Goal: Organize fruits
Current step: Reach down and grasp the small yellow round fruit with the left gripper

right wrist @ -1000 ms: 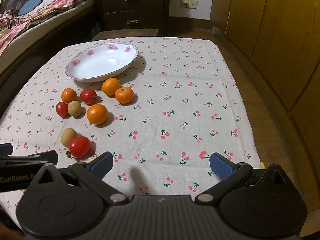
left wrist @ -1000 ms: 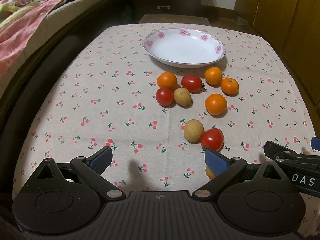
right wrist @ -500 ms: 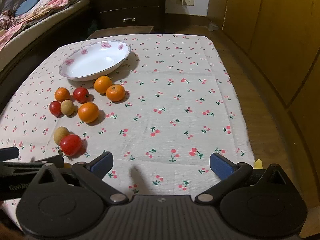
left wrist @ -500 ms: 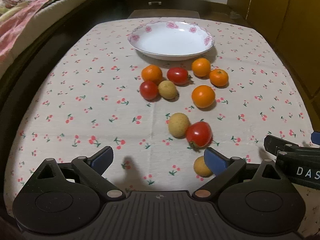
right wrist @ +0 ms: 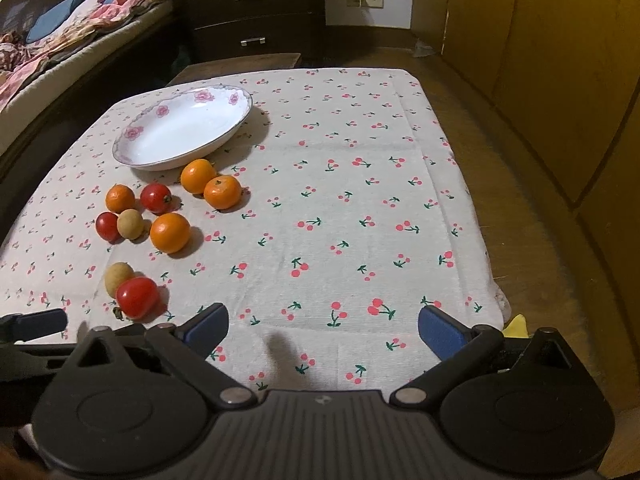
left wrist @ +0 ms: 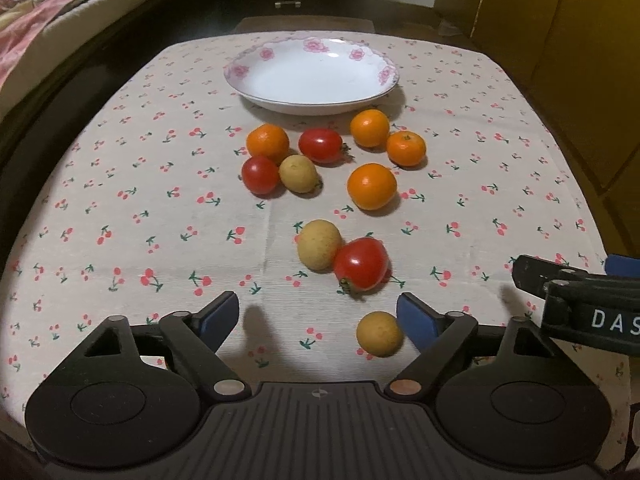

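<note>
Letters "DAS" on right gripper [left wrist: 576, 300], both it and left gripper [left wrist: 318, 316] spread wide, nothing held.

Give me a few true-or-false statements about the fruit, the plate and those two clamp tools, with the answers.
1. The plate holds no fruit. True.
2. The left gripper is clamped on a tomato. False: it is open and holds nothing.
3. Four oranges lie on the tablecloth. True.
4. The nearest tomato touches a tan fruit. True.
5. The right gripper is shut. False: its jaws stand wide apart.
</note>
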Available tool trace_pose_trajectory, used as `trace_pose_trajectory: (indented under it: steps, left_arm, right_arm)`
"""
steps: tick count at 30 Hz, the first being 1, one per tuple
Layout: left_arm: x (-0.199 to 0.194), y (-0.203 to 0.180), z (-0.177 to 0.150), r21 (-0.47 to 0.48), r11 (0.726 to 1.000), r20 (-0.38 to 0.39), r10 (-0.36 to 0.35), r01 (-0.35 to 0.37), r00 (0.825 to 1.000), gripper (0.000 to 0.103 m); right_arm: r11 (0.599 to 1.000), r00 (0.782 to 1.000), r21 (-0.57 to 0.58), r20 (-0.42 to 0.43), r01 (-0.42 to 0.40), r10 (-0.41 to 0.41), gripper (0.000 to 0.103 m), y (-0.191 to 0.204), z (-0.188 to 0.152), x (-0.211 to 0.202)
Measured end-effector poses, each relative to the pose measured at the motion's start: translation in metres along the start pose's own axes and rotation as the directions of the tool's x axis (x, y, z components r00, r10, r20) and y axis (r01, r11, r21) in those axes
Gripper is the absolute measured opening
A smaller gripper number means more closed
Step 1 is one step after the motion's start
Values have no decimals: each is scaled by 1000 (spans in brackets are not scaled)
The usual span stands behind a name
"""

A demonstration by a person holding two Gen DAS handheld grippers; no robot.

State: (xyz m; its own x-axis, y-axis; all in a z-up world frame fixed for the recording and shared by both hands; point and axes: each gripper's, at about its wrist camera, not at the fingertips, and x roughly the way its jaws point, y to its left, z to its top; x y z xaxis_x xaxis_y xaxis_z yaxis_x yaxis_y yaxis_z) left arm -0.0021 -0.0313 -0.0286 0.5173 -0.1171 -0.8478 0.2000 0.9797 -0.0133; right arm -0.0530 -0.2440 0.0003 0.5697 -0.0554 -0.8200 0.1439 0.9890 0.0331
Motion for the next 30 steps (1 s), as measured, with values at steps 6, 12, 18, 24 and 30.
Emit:
trace_pose_trajectory:
  steps: [6,12,18,24,30]
  left_arm:
    - [8,-11,-4,51,998,-39,-21,23,999,75]
    - [9,-15,-7,78,997,-27,-11,13,1000,72]
    - [6,-14,-10,92,995,-22,-31,33,999,68]
    - [0,-9,-14,102,993,-12,-53,53,999,70]
    - [1,-10,-18,117,991,-13,-60,61,998,70]
  right_arm:
    - [1000,1000,-15,7,-23,23,96,2,1,-3]
    - [999,1000,-25,12,-29,29,94,2,2,-4]
    - [999,999,-21,1,-49,49,92,3,3,-1]
    - [998,998,2,-9,-61,61,92,1,4,1]
    - [997,997,-5,-24,-77,77,92,4,4,3]
